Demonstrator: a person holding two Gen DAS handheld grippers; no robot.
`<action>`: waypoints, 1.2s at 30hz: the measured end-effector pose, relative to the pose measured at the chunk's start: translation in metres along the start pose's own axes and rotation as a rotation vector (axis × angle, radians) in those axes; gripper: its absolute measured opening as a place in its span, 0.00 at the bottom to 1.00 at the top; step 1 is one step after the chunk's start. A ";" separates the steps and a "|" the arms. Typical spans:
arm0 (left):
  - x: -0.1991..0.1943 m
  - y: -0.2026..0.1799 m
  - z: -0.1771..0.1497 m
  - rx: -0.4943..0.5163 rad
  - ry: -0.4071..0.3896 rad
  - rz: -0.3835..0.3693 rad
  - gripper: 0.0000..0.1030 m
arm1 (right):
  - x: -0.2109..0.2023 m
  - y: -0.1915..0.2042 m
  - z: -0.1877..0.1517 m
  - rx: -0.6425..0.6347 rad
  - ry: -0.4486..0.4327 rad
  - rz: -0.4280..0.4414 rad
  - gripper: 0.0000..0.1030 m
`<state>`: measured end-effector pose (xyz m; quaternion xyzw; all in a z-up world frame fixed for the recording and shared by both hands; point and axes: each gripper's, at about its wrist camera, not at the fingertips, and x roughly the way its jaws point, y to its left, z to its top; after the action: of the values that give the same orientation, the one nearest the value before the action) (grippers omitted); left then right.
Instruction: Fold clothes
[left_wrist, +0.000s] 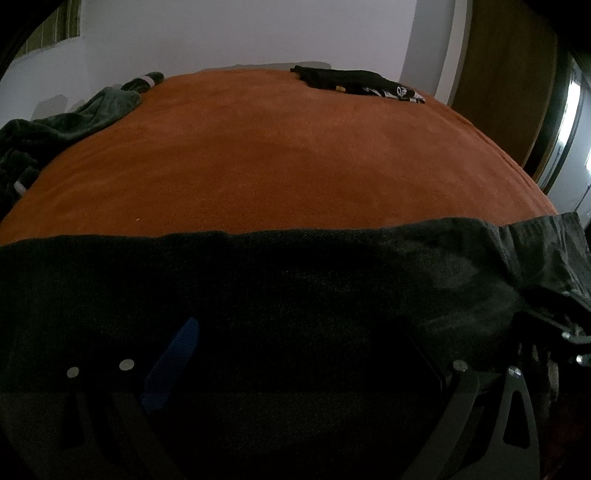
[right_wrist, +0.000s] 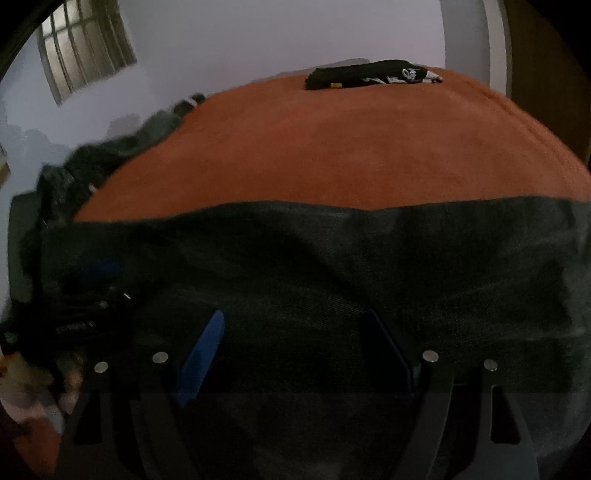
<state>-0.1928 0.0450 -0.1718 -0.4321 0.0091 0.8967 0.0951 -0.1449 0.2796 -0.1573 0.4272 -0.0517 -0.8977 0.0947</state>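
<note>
Dark denim garment (left_wrist: 280, 280): nearest item in both wrist views, spread flat across the near edge of the bed and filling the lower half of each picture. Charcoal twill weave; its far edge runs roughly straight across the blanket. In the left wrist view a seamed, hemmed end (left_wrist: 546, 251) lies rumpled at the right. The same cloth shows in the right wrist view (right_wrist: 332, 266).

Orange blanket (left_wrist: 288, 155): covers the bed, fuzzy surface, bare through its middle.

Dark green clothes pile (left_wrist: 70, 122): crumpled heap at the far left edge of the bed, well apart from the denim's middle; blurred in the right wrist view (right_wrist: 122, 147).

Black folded garment (left_wrist: 354, 83): at the far side of the bed near the wall, white print on one end. Also seen in the right wrist view (right_wrist: 369, 75).

Left gripper (left_wrist: 306, 350): over the denim, jaws standing wide apart, one blue finger pad (left_wrist: 173, 365) visible at left, the opposite finger dark against the cloth. Whether the pads press on the fabric cannot be told; no fold of cloth is seen pinched between them.

Right gripper (right_wrist: 295, 350): likewise above the denim, jaws spread wide, blue pad (right_wrist: 203, 358) at left, dark finger at right, flat cloth under the gap and nothing clamped.

Window (right_wrist: 85, 44): barred, upper left of the right wrist view.
</note>
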 end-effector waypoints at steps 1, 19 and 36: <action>0.000 0.000 0.000 -0.001 0.000 0.000 0.99 | -0.007 -0.010 -0.002 -0.005 -0.009 -0.054 0.77; -0.001 0.000 -0.001 0.003 -0.004 -0.001 1.00 | -0.153 -0.228 -0.087 0.177 0.000 -0.348 0.20; -0.001 0.003 0.000 0.007 -0.003 -0.006 1.00 | -0.182 -0.273 -0.085 0.277 -0.070 -0.399 0.00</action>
<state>-0.1925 0.0423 -0.1716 -0.4304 0.0109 0.8971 0.0994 -0.0009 0.5842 -0.1208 0.4066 -0.0921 -0.8971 -0.1461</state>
